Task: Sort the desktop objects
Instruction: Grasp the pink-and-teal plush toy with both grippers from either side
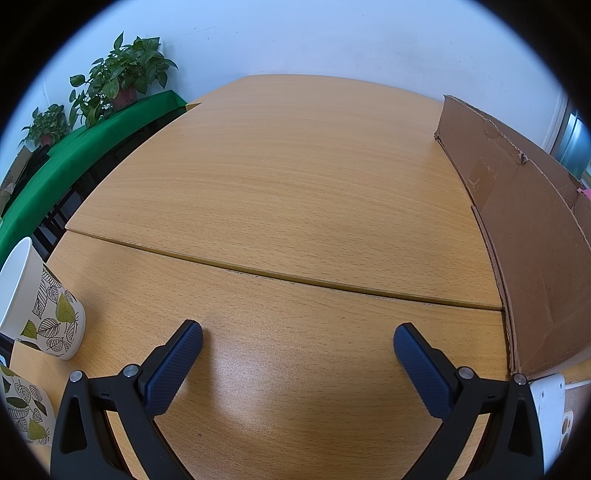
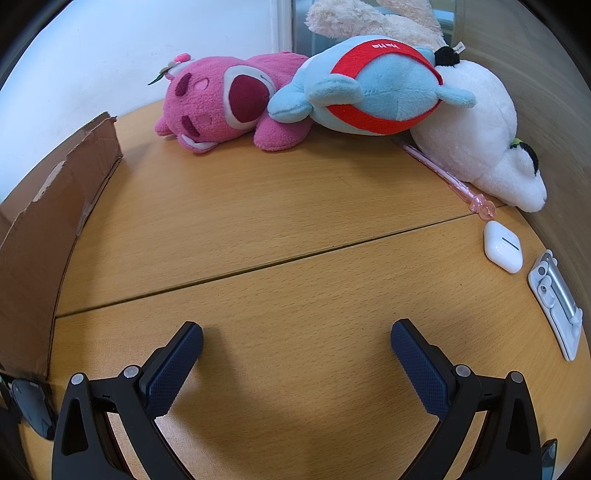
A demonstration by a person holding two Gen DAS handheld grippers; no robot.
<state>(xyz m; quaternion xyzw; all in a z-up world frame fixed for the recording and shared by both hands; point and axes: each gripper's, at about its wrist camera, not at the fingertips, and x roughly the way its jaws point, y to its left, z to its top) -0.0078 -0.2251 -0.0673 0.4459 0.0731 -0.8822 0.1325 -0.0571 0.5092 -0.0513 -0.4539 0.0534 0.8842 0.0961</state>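
Two wooden desk panels butted together, seam [image 2: 258, 264] running across both views, so using that seam as the reference for everything.

Left gripper [image 1: 297, 341] spread wide, nothing between the blue pads [image 1: 173, 365], hovering over bare wood on the near side of the seam. Leaf-print paper cup [image 1: 40, 306] off to the left, also near side, with a second leaf-print cup [image 1: 24, 410] closer to the camera (only partly in frame). Cardboard sheet [image 1: 517, 221] standing on edge to the right, crossing the seam and stretching well past it toward the wall. Potted plants [image 1: 122, 74] on a green-covered table [image 1: 74, 151] far beyond the seam, off the desk entirely.

Right gripper [image 2: 296, 339] same story: wide apart, empty, over bare wood on the near side of the seam. Beyond the seam, a heap of plush toys at the back: pink bear [image 2: 225, 103], blue plush with a red band [image 2: 373, 85] lying partly on it, white plush [image 2: 480, 136] to the right, a cream one [image 2: 369, 18] behind. Pink pen [image 2: 443, 173] lying beside the white plush, its tip ending right about at the seam. White earbud case [image 2: 502, 245] just on the near side, far right, and a white phone stand [image 2: 557, 302] nearer still along the desk edge. Cardboard again on the left of this view.
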